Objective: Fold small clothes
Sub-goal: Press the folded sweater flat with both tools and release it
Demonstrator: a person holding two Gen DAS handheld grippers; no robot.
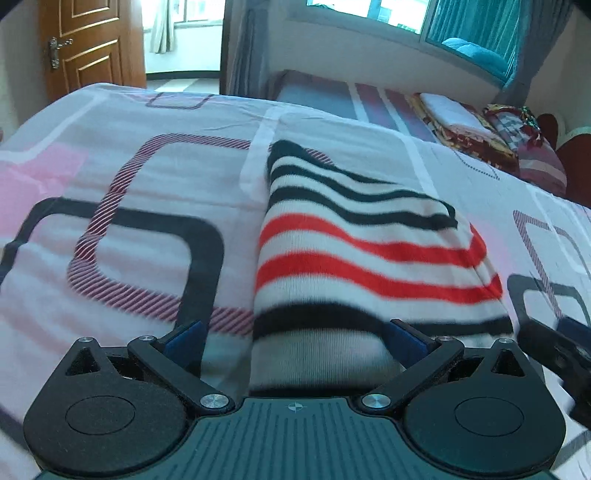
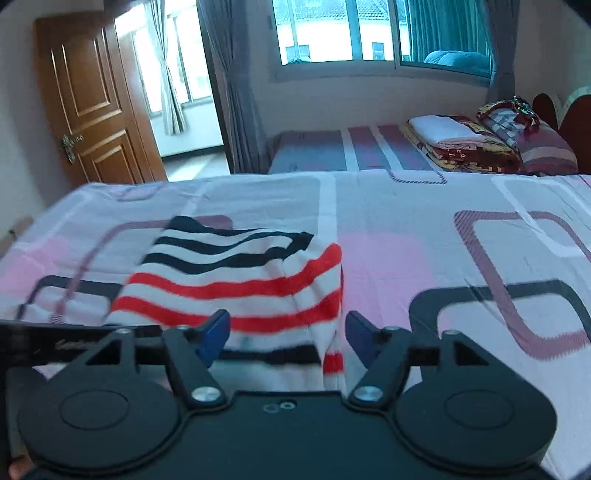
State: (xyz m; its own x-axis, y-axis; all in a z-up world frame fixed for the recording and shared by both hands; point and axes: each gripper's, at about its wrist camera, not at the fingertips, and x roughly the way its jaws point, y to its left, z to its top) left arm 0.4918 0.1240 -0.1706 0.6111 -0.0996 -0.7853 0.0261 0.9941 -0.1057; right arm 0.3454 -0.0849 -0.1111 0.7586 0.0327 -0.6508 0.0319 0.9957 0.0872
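A small folded garment [image 1: 354, 251] with white, black and red stripes lies on the patterned bed sheet [image 1: 122, 206]. My left gripper [image 1: 295, 341] is open, its blue pads standing either side of the garment's near left end. In the right wrist view the same garment [image 2: 240, 280] lies ahead and left. My right gripper [image 2: 288, 332] is open, with the garment's near right corner between its blue pads. The right gripper's black body shows at the right edge of the left wrist view [image 1: 554, 354].
The bed's far edge runs across both views. Beyond it stands a second bed [image 2: 332, 151] with folded blankets [image 2: 458, 144] and a pillow [image 2: 546, 151]. A wooden door [image 2: 92, 99] is at the left, a window [image 2: 369, 33] with curtains behind.
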